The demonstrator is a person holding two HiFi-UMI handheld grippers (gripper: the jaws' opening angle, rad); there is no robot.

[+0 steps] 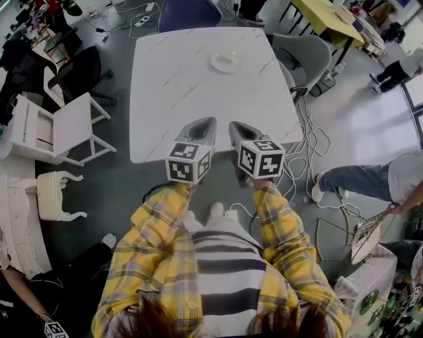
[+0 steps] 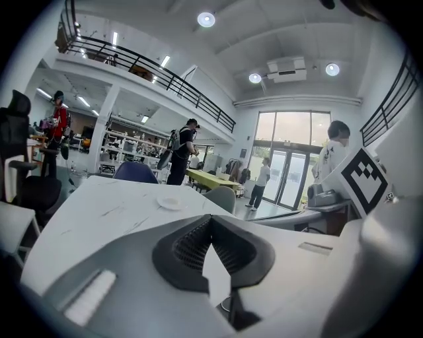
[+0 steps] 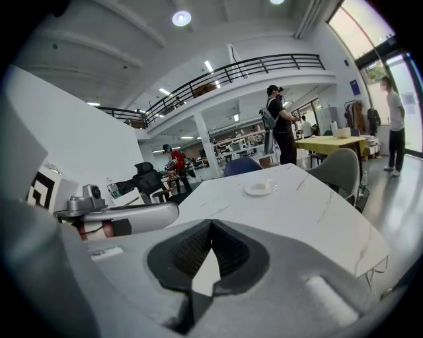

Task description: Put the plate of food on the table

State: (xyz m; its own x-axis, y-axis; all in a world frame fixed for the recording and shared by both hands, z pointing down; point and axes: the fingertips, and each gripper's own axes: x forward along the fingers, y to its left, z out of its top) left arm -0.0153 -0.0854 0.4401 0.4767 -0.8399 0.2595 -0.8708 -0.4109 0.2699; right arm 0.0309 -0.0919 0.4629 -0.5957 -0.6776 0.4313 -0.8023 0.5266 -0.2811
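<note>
While the person is holding both tools side by side over the near edge of the white marbled tabletop [image 1: 165,86], the left gripper [image 1: 203,127] and the right gripper [image 1: 236,128] are pointing toward its far end, close together but not touching. Each gripper's own view is showing its jaws pressed together with nothing between them, so both are empty. The plate [image 1: 225,62] is sitting flat on the tabletop near the far end, well apart from both grippers, and is carrying something pale that is too small to identify. A grey chair [image 1: 307,56] is standing at the tabletop's right side, a blue chair [image 1: 188,13] at its far end, and white chairs [image 1: 63,129] off to the left. Cables [image 1: 314,142] are lying looped on the floor to the right. Yellow plaid sleeves [image 1: 155,224] are reaching up to the grippers.
</note>
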